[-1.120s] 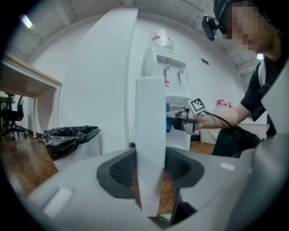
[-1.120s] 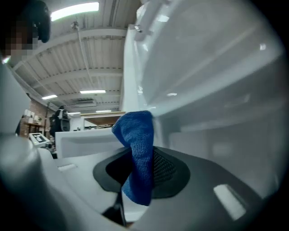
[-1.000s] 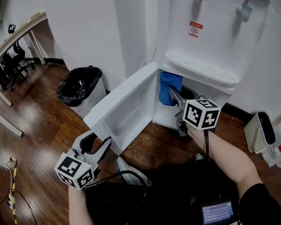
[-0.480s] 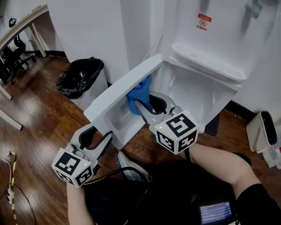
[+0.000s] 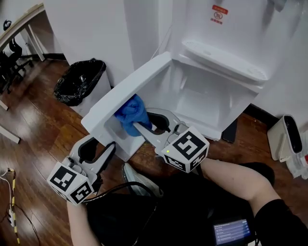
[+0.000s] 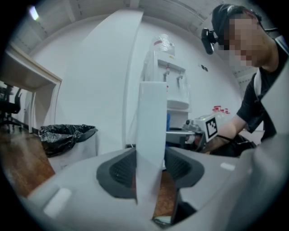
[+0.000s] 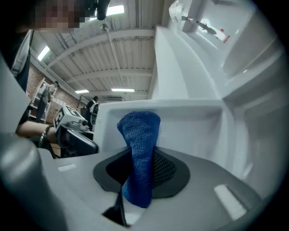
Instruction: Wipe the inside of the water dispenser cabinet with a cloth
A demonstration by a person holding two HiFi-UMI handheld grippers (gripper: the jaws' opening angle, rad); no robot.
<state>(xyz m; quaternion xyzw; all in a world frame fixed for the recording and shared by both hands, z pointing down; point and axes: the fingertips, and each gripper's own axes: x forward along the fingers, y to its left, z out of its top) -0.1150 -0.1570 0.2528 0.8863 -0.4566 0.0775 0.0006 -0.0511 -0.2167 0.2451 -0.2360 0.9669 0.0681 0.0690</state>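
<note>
My right gripper [image 5: 138, 126] pinches a bunched, nubbly blue microfibre cloth [image 5: 130, 111], which points toward ten o'clock at the inner face of the white plastic cabinet door [image 5: 126, 90], whose edge my left gripper [image 5: 102, 152] clamps.

Waste bin [image 5: 79, 84] w/ black bag liner stands on the wood floor [image 5: 38, 120], close to the white wall [image 5: 91, 29]. Top-left corner: edge of a white desk [image 5: 21, 21], black office chair [image 5: 8, 54] just below it. Far left on the floor, a thin cable [image 5: 12, 211] w/ yellow-black marking. Right side: small white container [image 5: 285, 141] w/ dark top opening, on the floor by the wall. Dark skirting [image 5: 257, 115] runs along the wall base, and a dark flat item [image 5: 230, 130] lies nearby; can't tell what it is. Bottom edge: small lit screen [image 5: 230, 232]. Right gripper view shows a ribbed ceiling [image 7: 113, 54] w/ strip lights [image 7: 115, 10], and a person [image 7: 92, 108] standing far back.
</note>
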